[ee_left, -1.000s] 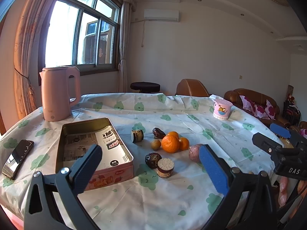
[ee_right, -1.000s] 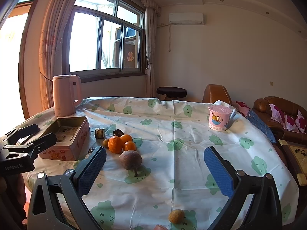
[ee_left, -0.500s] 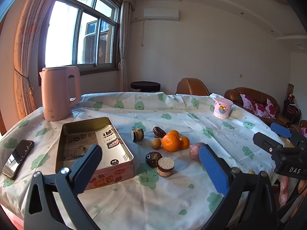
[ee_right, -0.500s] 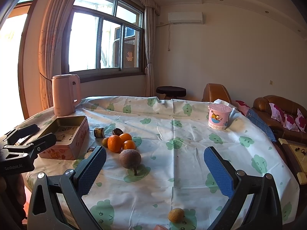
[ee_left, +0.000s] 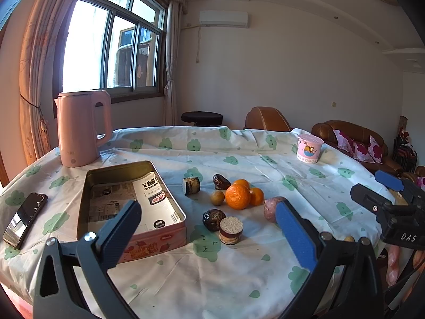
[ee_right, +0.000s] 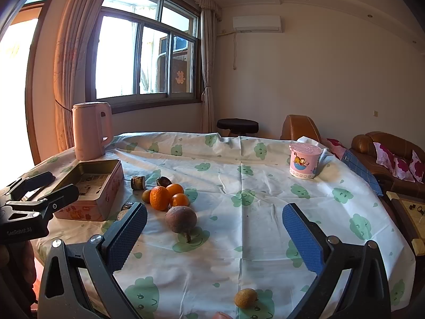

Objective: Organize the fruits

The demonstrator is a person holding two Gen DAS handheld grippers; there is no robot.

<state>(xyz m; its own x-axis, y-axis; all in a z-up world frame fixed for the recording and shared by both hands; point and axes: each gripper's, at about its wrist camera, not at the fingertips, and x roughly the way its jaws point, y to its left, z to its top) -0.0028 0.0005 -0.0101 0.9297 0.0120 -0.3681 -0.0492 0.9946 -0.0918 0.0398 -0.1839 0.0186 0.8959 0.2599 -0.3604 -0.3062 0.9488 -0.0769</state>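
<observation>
Both my tongs wide open, empty, above the near table edge.

My right gripper (ee_right: 213, 232) gapes over bare cloth; a small brown fruit (ee_right: 245, 297) lies just below it, and something pinkish at the bottom edge is cut off, unidentifiable. My left gripper (ee_left: 207, 232) hovers level, gripping nothing, its right finger (ee_left: 294, 235) hiding part of the purple fruit (ee_left: 271, 207). Beyond: a dark wrinkled fruit (ee_left: 213, 219) touching a round brown-topped item (ee_left: 231, 230), the oranges (ee_left: 239, 195) clustered mid-table, and the open tin (ee_left: 127, 202) left of them. The pink kettle (ee_left: 81, 127) stands farthest.
</observation>
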